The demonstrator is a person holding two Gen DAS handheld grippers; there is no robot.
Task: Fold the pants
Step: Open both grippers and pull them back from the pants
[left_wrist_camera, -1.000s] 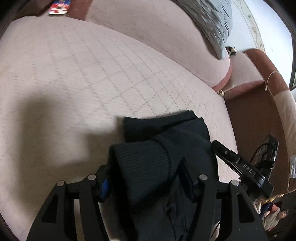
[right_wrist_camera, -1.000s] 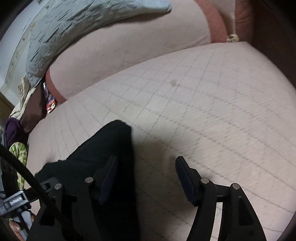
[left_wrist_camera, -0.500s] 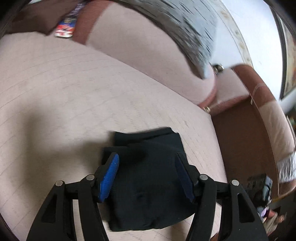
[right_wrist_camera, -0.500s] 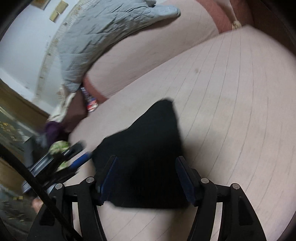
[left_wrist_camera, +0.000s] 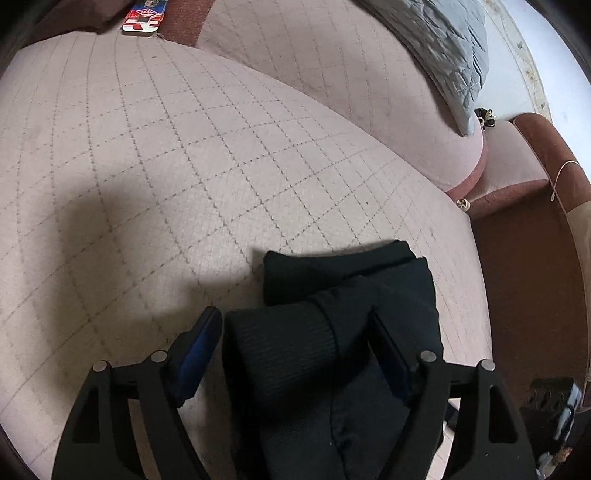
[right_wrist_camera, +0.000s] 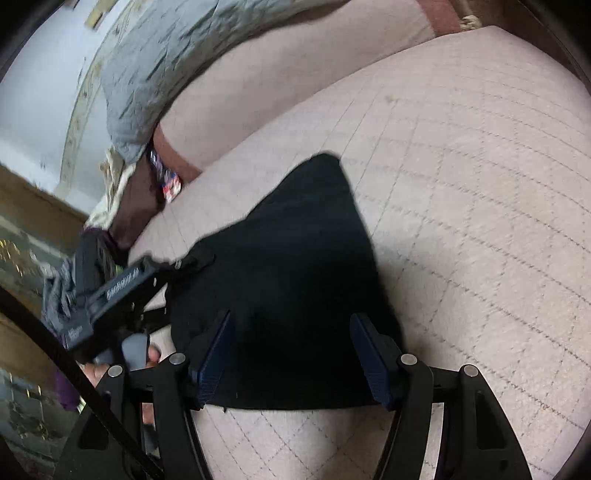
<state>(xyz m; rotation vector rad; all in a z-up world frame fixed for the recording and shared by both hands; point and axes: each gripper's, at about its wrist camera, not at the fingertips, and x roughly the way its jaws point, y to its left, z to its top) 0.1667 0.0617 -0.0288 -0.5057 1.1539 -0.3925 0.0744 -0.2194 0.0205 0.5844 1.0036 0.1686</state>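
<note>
The black pants (left_wrist_camera: 332,332) lie folded into a thick bundle on the pink quilted sofa seat (left_wrist_camera: 184,166). My left gripper (left_wrist_camera: 295,339) is open, its blue-padded fingers (left_wrist_camera: 201,343) standing on either side of the ribbed top fold, close above the bundle. In the right wrist view the pants (right_wrist_camera: 291,266) are a flat black patch. My right gripper (right_wrist_camera: 291,354) is open above its near edge. The left gripper's body (right_wrist_camera: 110,291) shows at the pants' left side.
A grey quilted blanket (left_wrist_camera: 443,48) drapes over the sofa backrest (left_wrist_camera: 332,66). A red and blue packet (left_wrist_camera: 144,18) lies at the back of the seat. A brown armrest (left_wrist_camera: 524,258) borders the seat on the right.
My left gripper has dropped back close over the bundle, its fingers straddling the top fold again. My right gripper has shifted a little nearer over the pants. Both stay open.
</note>
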